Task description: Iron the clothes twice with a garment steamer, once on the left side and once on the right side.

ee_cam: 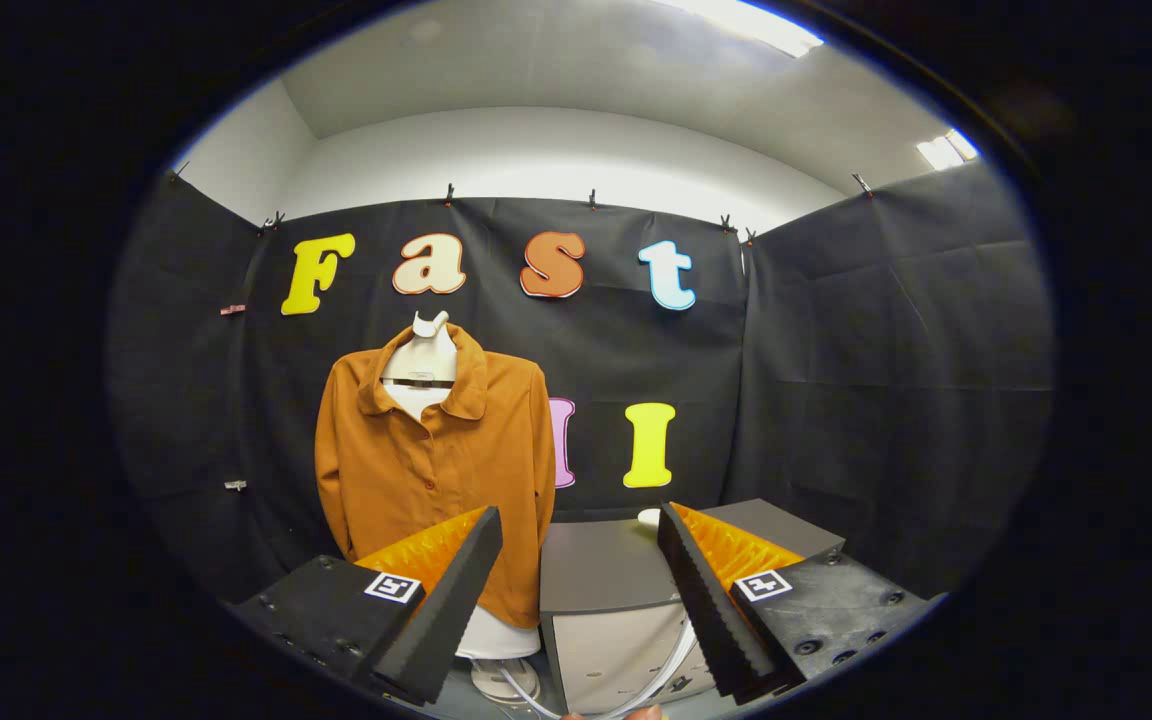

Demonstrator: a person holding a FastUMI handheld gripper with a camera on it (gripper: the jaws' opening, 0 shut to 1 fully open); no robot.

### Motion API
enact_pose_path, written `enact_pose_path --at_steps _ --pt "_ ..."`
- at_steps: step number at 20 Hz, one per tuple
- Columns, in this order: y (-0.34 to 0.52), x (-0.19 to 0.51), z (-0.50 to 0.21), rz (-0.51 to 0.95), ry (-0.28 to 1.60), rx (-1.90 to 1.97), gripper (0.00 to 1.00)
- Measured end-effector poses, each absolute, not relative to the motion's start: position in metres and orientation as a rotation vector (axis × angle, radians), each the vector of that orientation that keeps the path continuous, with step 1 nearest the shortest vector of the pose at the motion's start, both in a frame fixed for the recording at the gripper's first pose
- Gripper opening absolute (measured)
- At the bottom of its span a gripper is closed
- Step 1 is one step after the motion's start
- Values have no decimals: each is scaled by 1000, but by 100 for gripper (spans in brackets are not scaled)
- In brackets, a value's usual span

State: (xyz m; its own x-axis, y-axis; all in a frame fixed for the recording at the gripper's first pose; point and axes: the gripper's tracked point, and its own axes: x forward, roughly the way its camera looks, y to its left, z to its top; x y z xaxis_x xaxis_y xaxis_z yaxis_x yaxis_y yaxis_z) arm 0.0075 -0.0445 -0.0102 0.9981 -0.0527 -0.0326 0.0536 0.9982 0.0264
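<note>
Now: jaws spread, gripping nothing | shirt (pixel 436 460) hangs beyond the left finger (pixel 446 600)

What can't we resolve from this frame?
- Steamer: a small white thing on the grey box beyond the claw, mostly hidden by a finger; identity unclear.
- Shirt hem and left sleeve end: covered by the other finger.
- Mannequin base: cut off low between the fingers.
- White cables ends: run out of sight.
- Claw is open, holding nothing.
</note>
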Motion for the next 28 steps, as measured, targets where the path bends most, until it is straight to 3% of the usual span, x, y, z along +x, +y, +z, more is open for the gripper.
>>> enact_pose_path --at_steps 6,18,27,28 --pt "-93 42 -42 -92 118 70 98" --pt "-183 208 -216 15 672 119 100" --pt "-203 260 -300 24 914 175 99" --pt "-201 259 -305 28 934 181 89"
